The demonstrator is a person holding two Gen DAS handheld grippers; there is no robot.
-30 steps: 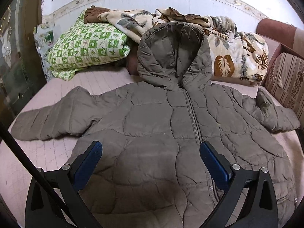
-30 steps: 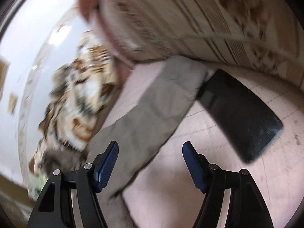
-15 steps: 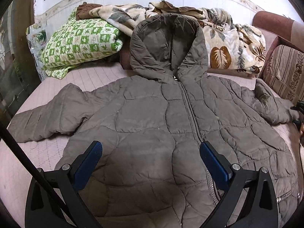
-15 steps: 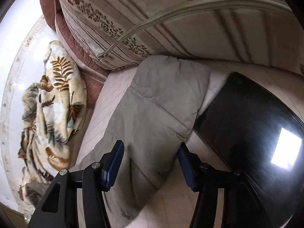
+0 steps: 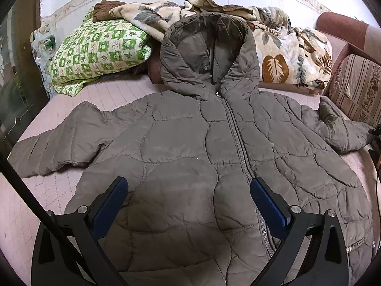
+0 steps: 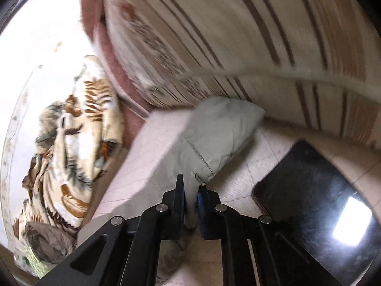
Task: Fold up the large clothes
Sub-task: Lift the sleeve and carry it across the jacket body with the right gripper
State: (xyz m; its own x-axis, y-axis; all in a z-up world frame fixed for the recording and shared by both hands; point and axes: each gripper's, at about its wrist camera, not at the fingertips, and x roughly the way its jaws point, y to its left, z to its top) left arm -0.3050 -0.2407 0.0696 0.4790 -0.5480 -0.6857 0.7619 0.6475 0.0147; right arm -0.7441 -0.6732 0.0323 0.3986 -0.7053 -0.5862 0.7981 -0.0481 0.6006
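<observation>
Pink quilted bedding covers the bed, and a grey-brown padded jacket lies spread flat on it, front up, zip closed, hood propped against the bedding piled along the white wall behind it. Left of the hood sits a green-and-white checked pillow; behind and to the right of the hood is a rumpled leaf-print blanket. To the jacket's right a striped cushion stands against the bed's edge.

One sleeve stretches out to the left of the jacket's body, its cuff near the bed's left edge, with bare bedding showing in front of it and behind it. The other sleeve reaches out to the right, and its cuff end lies just beside the striped cushion. A dark phone lies flat on the bedding just to the right of that cuff, apart from it.

The left gripper hovers over the jacket's lower front, its jaws spread wide with nothing between them. The right gripper has just clamped its jaws onto the right sleeve a little back from the cuff, the fabric pinched tight between them. Little free room remains on that side, between cushion and phone.
</observation>
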